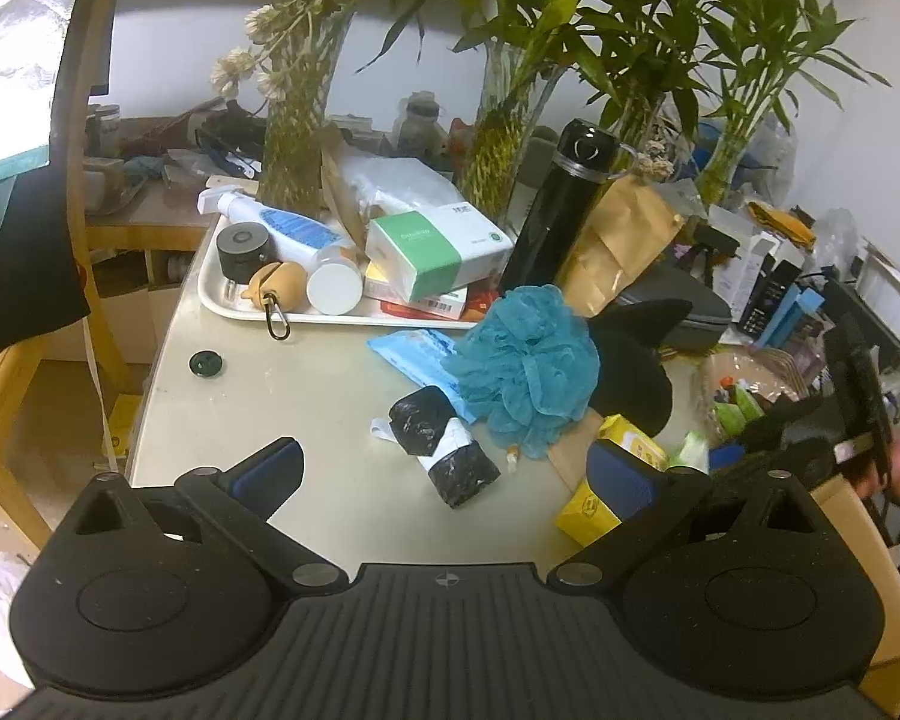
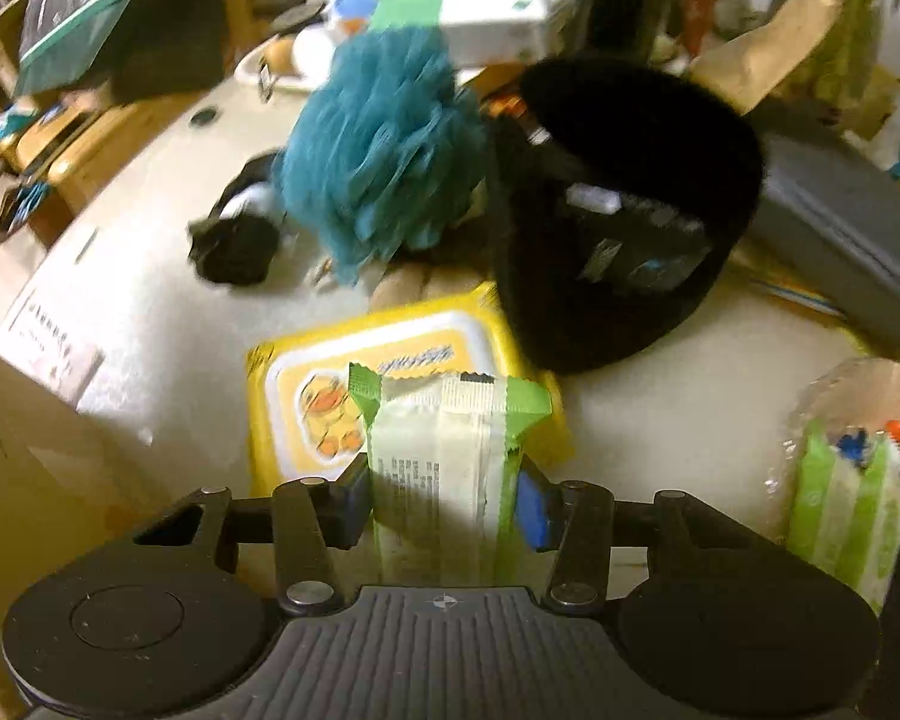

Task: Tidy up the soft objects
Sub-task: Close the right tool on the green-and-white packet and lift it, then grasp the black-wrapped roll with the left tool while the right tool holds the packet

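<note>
- The green-and-white tissue pack (image 2: 444, 468) stands between the fingers (image 2: 354, 501) of the right gripper (image 2: 444, 504). The blue pads sit against its two long sides, so I judge it is held, though motion blur makes the contact not fully sure.
- It is gripped across the narrow width, probably because a soft pack folds less when it is squeezed there.
- Just under and behind it lies the yellow wet-wipe pack (image 2: 306, 396), flat, near the front edge of the surface (image 2: 150, 324).
- Further toward the middle lie the teal bath pouf (image 2: 378, 150) and the black fuzzy hat (image 2: 630, 204). They touch each other, and the hat opening faces up, so it may serve as a container.
- A black-and-white roll (image 1: 444, 447) lies beside the pouf, toward the left edge.
- The right gripper points steeply down over the yellow pack.
- The left gripper (image 1: 450, 468) hovers lower-angled over the front edge. Its fingers (image 1: 276, 468) are wide apart and hold nothing, and the roll lies beyond them.
- A white tray (image 1: 222, 306) with bottles and boxes occupies the far left corner, apart from the soft things.
</note>
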`<action>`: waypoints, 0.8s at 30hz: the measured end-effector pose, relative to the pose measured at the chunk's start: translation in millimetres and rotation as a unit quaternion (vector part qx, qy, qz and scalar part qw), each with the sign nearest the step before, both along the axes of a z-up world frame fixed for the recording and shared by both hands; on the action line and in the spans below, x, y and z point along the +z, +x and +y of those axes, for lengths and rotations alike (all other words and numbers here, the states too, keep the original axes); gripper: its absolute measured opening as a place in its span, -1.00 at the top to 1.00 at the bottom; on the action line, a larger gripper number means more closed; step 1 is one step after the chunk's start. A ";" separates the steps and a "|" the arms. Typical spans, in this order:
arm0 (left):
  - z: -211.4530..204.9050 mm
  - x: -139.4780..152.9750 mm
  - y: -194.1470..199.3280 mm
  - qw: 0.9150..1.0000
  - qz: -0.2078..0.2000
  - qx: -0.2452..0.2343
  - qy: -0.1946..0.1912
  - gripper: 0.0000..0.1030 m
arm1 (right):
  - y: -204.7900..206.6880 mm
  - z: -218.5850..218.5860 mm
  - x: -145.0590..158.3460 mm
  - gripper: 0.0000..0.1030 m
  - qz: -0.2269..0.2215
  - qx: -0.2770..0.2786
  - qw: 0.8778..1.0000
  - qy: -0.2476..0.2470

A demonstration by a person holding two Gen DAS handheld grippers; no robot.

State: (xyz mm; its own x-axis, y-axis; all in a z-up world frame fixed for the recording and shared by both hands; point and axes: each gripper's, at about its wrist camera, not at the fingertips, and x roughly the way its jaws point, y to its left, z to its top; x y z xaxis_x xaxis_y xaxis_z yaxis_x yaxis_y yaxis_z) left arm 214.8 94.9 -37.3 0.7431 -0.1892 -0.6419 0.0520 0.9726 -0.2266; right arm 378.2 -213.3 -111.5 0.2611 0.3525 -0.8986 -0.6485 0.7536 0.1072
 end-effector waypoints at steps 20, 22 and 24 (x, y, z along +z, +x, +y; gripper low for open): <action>6.9 -4.5 40.2 0.998 0.055 -0.009 -0.042 -1.00 | -20.6 -52.1 71.6 0.02 -0.113 -0.130 0.981 0.090; 9.5 -6.8 51.3 0.997 0.062 -0.003 -0.038 -1.00 | -23.1 -54.2 73.4 0.02 -0.109 -0.130 0.980 0.099; 12.6 -13.1 64.8 0.996 0.079 0.008 -0.036 -0.99 | -24.5 -54.5 74.1 0.02 -0.107 -0.132 0.980 0.106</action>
State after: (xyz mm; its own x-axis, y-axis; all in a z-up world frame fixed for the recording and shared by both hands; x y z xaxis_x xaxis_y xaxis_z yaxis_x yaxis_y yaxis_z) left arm 279.6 107.5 -50.4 0.6366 -0.2279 -0.7367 -0.0050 0.9541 -0.2995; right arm 353.8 -267.8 -37.3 0.5425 0.4194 -0.7279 -0.4585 0.8738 0.1618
